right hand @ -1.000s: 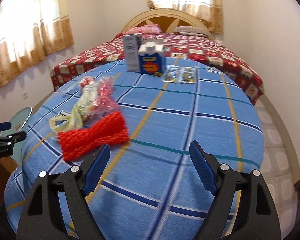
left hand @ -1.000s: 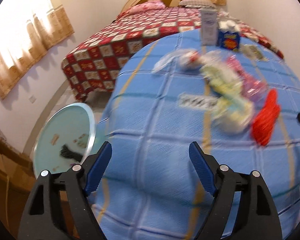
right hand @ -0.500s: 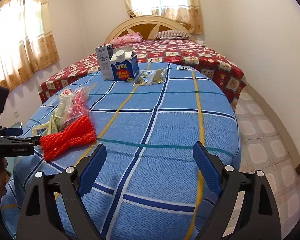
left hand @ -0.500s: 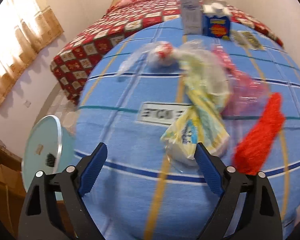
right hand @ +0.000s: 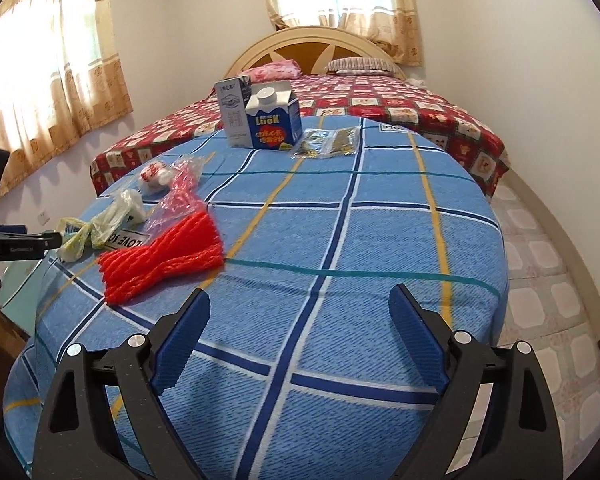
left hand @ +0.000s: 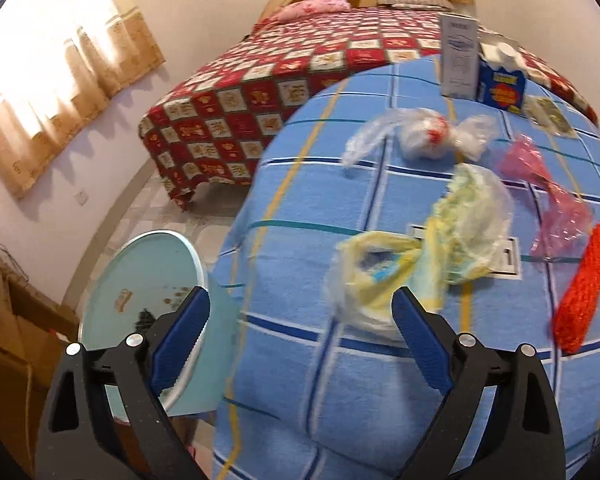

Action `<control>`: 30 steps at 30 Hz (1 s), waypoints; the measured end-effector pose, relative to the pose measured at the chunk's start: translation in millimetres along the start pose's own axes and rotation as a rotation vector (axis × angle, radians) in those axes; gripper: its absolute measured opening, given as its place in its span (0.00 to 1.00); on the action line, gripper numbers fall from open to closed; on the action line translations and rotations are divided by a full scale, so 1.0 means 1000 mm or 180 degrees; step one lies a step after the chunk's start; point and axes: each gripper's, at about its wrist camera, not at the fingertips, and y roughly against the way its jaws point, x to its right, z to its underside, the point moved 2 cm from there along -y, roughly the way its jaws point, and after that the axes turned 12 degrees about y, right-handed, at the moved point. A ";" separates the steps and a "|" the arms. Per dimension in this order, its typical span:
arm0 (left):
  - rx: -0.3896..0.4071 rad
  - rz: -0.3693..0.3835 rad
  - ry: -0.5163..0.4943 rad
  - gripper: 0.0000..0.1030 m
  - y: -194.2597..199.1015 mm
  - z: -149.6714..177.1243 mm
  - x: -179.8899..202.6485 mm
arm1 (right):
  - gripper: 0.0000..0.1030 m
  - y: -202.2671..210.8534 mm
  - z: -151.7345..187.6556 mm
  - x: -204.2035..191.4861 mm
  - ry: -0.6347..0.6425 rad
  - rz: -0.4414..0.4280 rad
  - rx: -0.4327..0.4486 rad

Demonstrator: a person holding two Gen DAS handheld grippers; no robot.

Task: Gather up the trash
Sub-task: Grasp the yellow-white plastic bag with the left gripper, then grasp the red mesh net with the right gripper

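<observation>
**Both tools wide open above the littered surface**

Left wrist view: the left tool (left hand: 300, 320) hangs with its blue pads spread wide, its jaws having just been opening, and nothing is gripped; the near end of a yellow-and-clear plastic bag (left hand: 374, 276) shows just beyond the tips, close to the right pad, though the blur hides whether it touches; the bag lies on the surface (left hand: 300, 400), which is covered in a blue checked cloth; behind it lies a crumpled clear bag (left hand: 476, 220), then a clear wrapper with a red-and-white lump (left hand: 424, 138); to the right are a pink plastic bag (left hand: 552, 196) and a red mesh net (left hand: 584, 288); at the far edge stand a grey carton (left hand: 459, 56) and a blue carton (left hand: 502, 88), side by side; a pale green bin (left hand: 148, 276) stands on the floor left of the surface, with scraps inside; a bed with a red patterned cover (left hand: 300, 80) lies beyond.

Right wrist view: the right tool (right hand: 300, 322) is likewise spread wide, its jaws having just been opening, and holds nothing, only bare cloth between the pads; the red mesh net (right hand: 162, 258) lies ahead to the left, the pink plastic bag (right hand: 180, 196) behind it; the blue carton (right hand: 274, 120) and grey carton (right hand: 232, 114) stand at the far edge, two flat foil packets (right hand: 328, 142) just beside them; the left tool (right hand: 24, 240) reaches in from the left edge towards the yellow-and-clear plastic bag (right hand: 74, 236).
</observation>
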 end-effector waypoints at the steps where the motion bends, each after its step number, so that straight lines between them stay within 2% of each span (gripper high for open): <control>1: -0.0008 0.0032 -0.0002 0.84 -0.002 0.000 0.003 | 0.87 0.000 0.000 -0.001 0.0008 -0.0005 0.0000; 3: -0.0044 0.0078 -0.0016 0.69 -0.010 -0.001 0.010 | 0.87 0.001 0.001 -0.005 0.0034 -0.0020 0.0005; 5: -0.0153 0.0274 0.0069 0.44 -0.015 -0.002 0.011 | 0.87 0.000 0.001 -0.008 0.0049 -0.0027 0.0004; 7: -0.0163 0.0410 0.0075 0.33 -0.015 -0.002 0.014 | 0.87 -0.001 0.002 -0.011 0.0063 -0.0042 -0.0006; 8: -0.0115 0.0411 0.0037 0.20 -0.014 -0.001 0.017 | 0.87 -0.002 0.002 -0.012 0.0068 -0.0054 -0.0018; 16: 0.0017 0.0470 -0.0067 0.13 0.001 0.000 0.014 | 0.87 -0.001 0.000 -0.022 0.0112 -0.0085 -0.0006; 24: 0.0508 0.0298 -0.0284 0.13 0.057 0.008 -0.020 | 0.86 -0.006 -0.025 -0.029 0.0180 -0.0060 0.0076; 26: 0.0554 0.0264 -0.0271 0.13 0.065 0.012 -0.032 | 0.85 -0.011 -0.035 -0.034 0.0258 -0.0052 0.0059; 30: 0.0508 0.0209 -0.0195 0.13 0.067 0.019 -0.054 | 0.75 -0.029 -0.053 -0.046 0.0353 -0.0129 -0.0047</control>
